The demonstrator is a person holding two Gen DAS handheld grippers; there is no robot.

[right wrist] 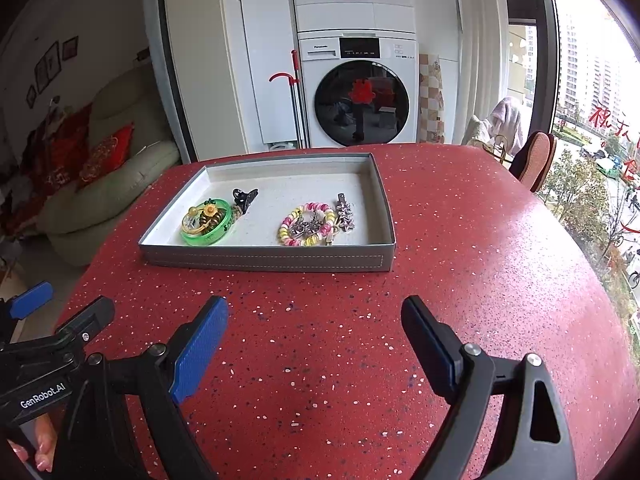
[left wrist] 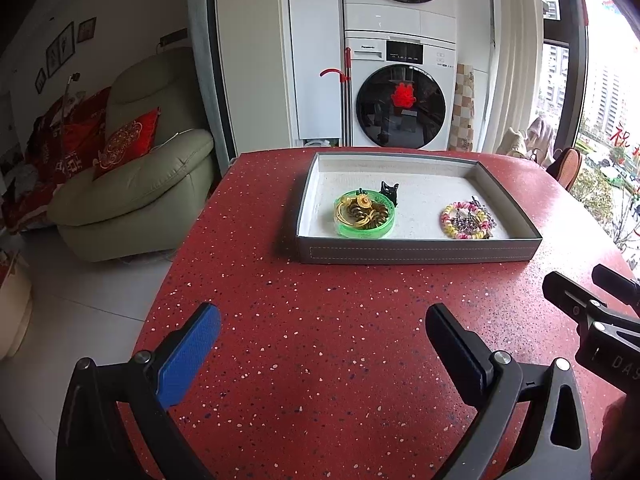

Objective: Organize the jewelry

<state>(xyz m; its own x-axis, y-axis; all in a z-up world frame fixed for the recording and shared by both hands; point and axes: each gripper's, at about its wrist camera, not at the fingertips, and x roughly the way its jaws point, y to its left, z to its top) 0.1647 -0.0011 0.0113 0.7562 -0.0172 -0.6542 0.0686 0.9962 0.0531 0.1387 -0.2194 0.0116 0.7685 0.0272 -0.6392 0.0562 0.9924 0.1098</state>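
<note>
A red speckled tabletop [right wrist: 460, 240] carries a grey tray [right wrist: 264, 258] with a white floor. Inside lie a green dish [right wrist: 206, 236] of gold pieces, a pink-yellow bracelet [right wrist: 306, 226], a black clip [right wrist: 244, 196] and a star clip [right wrist: 345, 212]. Both tools, left [left wrist: 322, 334] and right [right wrist: 314, 326], hover released near the tray, 2 fingers spread.

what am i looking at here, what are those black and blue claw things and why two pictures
Those claws are hand-held grippers: a person holds one in each hand, and each carries a wide-angle camera looking out along its two fingers. One picture comes from the left gripper, the other from the right gripper. Both are open and hold nothing.

They hover over a red speckled table. On it sits a shallow grey tray with jewelry inside: a green dish of gold pieces, a black clip behind it, a pink and yellow bracelet around some silvery pieces, and a star hair clip beside it.
</note>
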